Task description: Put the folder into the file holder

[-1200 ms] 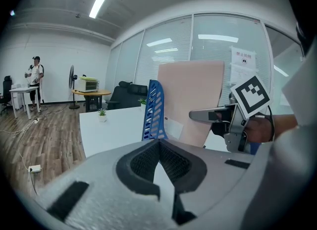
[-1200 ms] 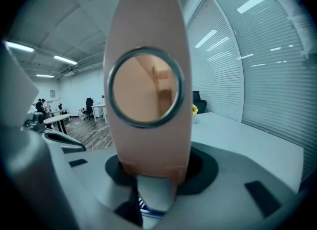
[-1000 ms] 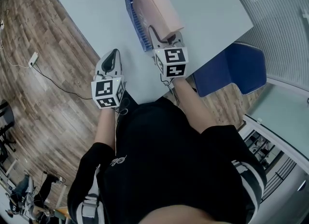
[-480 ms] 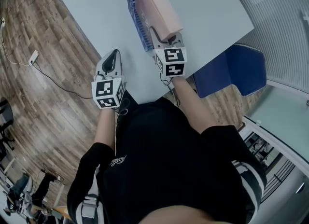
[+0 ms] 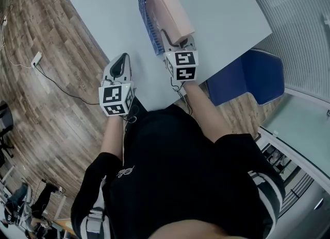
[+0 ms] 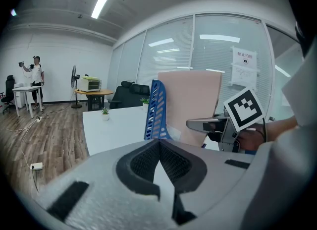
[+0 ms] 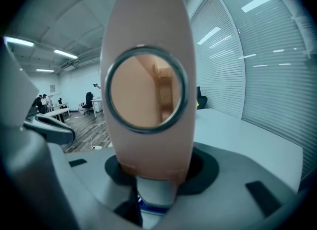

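Between the right gripper's jaws, the pink folder stands clamped upright, just beside the blue file holder.

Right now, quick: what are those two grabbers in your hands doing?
Left gripper: closed, fingers together, empty.
Right gripper: closed on the pink folder, at its spine.
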Demonstrator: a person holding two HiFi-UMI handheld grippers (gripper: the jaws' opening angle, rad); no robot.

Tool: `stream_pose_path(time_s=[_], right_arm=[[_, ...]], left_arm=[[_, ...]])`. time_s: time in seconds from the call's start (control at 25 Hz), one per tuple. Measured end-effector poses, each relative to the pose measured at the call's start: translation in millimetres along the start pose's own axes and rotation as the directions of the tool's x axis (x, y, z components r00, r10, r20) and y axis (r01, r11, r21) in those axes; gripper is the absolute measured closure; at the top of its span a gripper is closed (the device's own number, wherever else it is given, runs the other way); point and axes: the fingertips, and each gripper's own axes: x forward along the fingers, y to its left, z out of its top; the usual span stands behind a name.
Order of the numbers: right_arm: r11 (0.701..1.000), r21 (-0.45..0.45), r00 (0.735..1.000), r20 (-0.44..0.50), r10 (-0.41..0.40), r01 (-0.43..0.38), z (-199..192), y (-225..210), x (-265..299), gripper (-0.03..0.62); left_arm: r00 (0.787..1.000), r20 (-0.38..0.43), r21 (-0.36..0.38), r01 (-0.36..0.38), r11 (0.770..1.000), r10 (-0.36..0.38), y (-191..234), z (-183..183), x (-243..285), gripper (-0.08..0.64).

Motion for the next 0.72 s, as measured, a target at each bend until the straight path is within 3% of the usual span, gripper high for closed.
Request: stream_pose_path(time_s=[0.72], right_arm=[[0.999,-0.035,1.000,-0.021,0.005,-0.006,-17.7,-3.0,8.9,0.409]], left_arm=[[0.998,0.012,-0.009,-0.057,0.998,0.057,0.9,-2.1,-8.5,0.560]])
